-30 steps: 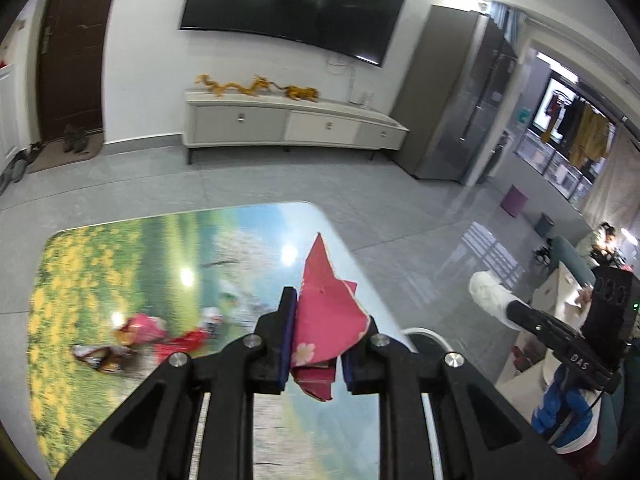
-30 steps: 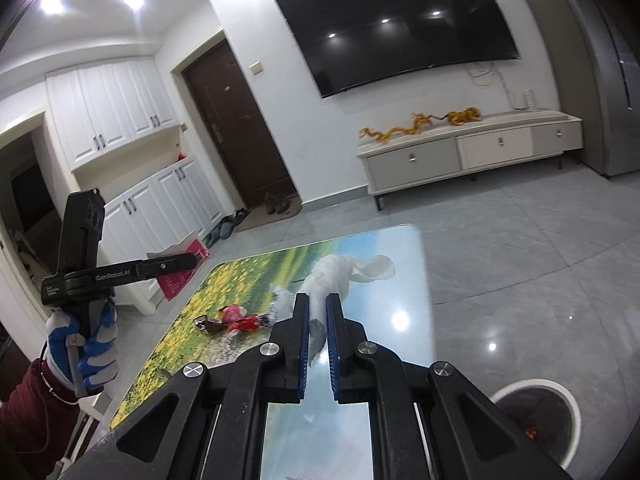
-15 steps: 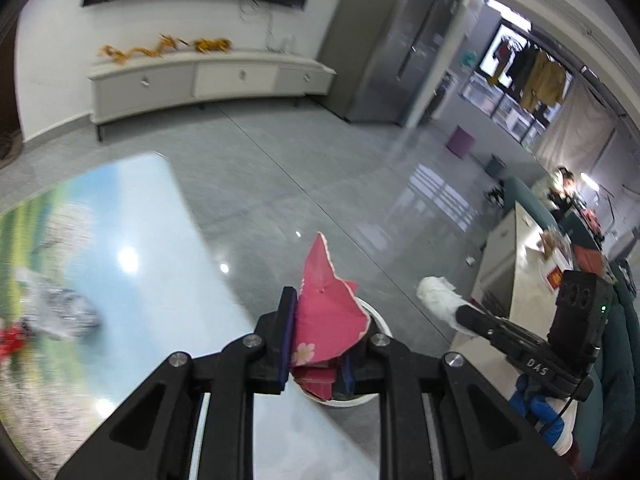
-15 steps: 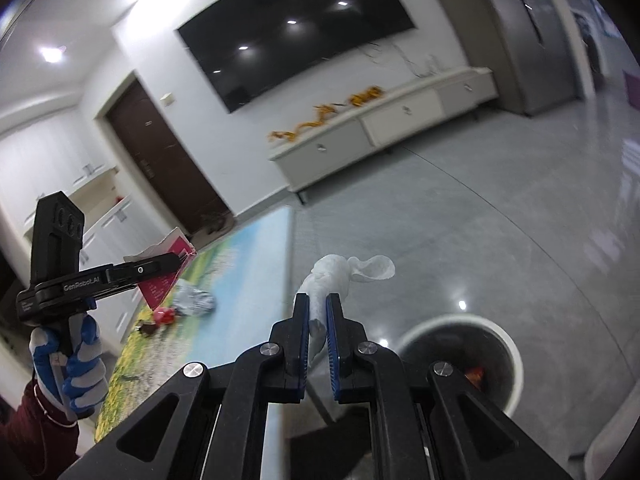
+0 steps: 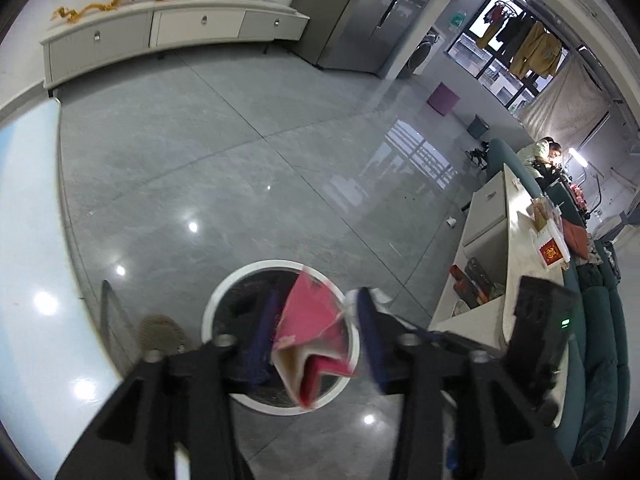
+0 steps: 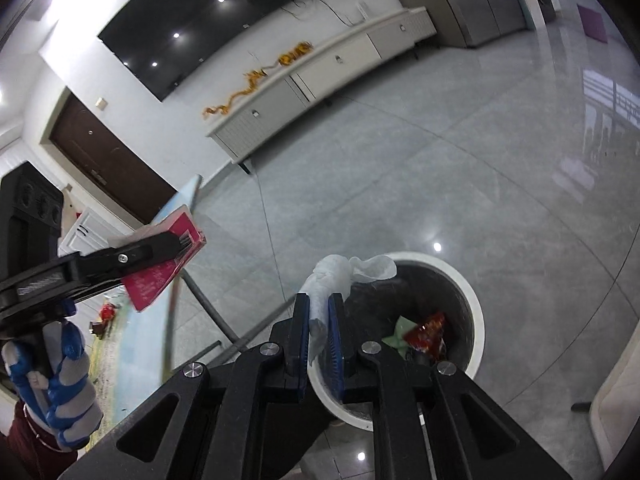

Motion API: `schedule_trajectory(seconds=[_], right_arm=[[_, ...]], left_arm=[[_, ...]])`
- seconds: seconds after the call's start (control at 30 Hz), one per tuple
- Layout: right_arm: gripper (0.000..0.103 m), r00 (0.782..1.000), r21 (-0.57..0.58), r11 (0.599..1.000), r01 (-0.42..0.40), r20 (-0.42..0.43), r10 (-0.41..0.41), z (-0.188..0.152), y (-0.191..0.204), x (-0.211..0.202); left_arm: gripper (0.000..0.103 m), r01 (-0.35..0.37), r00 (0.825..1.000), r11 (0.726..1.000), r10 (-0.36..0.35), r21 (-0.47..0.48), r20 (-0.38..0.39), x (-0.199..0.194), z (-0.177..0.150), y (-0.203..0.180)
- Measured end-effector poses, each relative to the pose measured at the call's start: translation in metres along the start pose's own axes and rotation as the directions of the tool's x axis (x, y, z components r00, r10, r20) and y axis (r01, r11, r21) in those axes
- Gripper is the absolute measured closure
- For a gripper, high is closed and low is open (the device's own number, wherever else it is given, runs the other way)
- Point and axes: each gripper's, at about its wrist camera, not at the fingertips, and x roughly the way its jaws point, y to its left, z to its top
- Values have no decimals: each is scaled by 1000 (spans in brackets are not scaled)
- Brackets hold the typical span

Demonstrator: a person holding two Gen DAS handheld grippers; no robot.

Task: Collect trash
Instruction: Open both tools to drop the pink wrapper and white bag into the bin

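Wrapper [image 5: 316,320] is slipping from the opening left hand-held gripper [image 5: 316,340] toward the bin's [image 5: 224,300] 5 o'clock rim, maybe missing, while the right hand-held gripper [image 6: 319,332] is pinching tissue [image 6: 332,280].

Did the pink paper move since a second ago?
Yes. The pink paper was over the table's picture top before; now it hangs over the white-rimmed bin on the floor, between the left tongs, whose jaws are opening.

Glossy tiled floor [image 5: 248,152], crumpled white tissue [image 6: 332,280]
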Motion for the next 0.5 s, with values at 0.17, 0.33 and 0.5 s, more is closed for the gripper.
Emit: schedule_trajectory(seconds=[0.17, 0.33, 0.5], right_arm=[[74, 998, 23, 999, 42, -44, -41, -6, -9, 23], [66, 996, 10, 998, 70, -51, -69, -11, -11, 23], [66, 997, 12, 997, 71, -26, -71, -10, -4, 14]], left_arm=[[50, 9, 1000, 1000, -9, -27, -18, 12, -1, 4], [50, -37, 999, 999, 37, 8, 11, 2, -5, 1], [50, -100, 991, 995, 98, 28, 87, -23, -11, -2]])
